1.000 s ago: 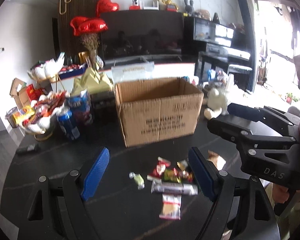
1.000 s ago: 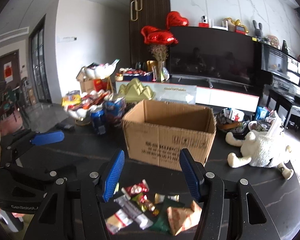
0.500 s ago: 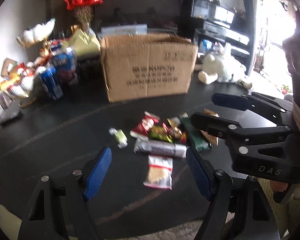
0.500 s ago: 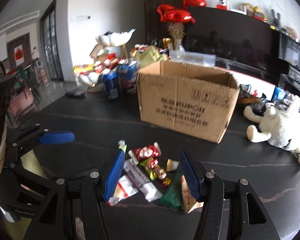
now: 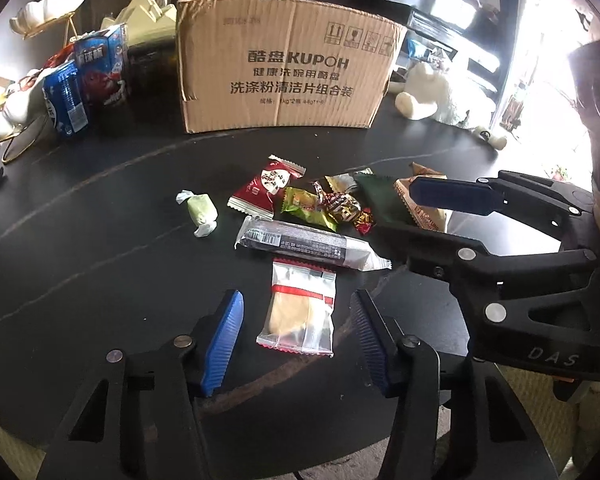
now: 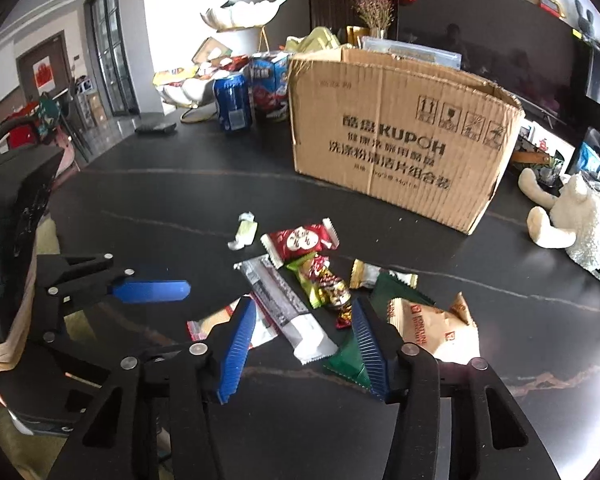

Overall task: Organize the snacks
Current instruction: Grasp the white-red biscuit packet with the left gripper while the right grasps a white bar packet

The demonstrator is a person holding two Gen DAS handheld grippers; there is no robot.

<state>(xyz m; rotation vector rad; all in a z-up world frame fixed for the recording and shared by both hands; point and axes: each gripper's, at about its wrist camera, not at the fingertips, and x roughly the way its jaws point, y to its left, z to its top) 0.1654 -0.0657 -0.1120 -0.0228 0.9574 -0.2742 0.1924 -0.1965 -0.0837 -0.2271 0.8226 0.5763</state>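
Hiding part of the clear packet (image 6: 220,320) behind the right tool (image 6: 304,344). Reading "KUPOH" on cardboard box (image 5: 284,64). Closing, still ungripping, left tool (image 5: 296,332) straddling that packet (image 5: 300,312) on bench (image 5: 100,240).

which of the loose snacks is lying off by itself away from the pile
The pale green twist-wrapped candy, alone on the pile's left; the other packets touch or overlap one another.

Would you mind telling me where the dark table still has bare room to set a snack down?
The dark table is bare left of the pale green candy, and between the cardboard box and the red packet. It is crowded from that packet right to the tan packet.
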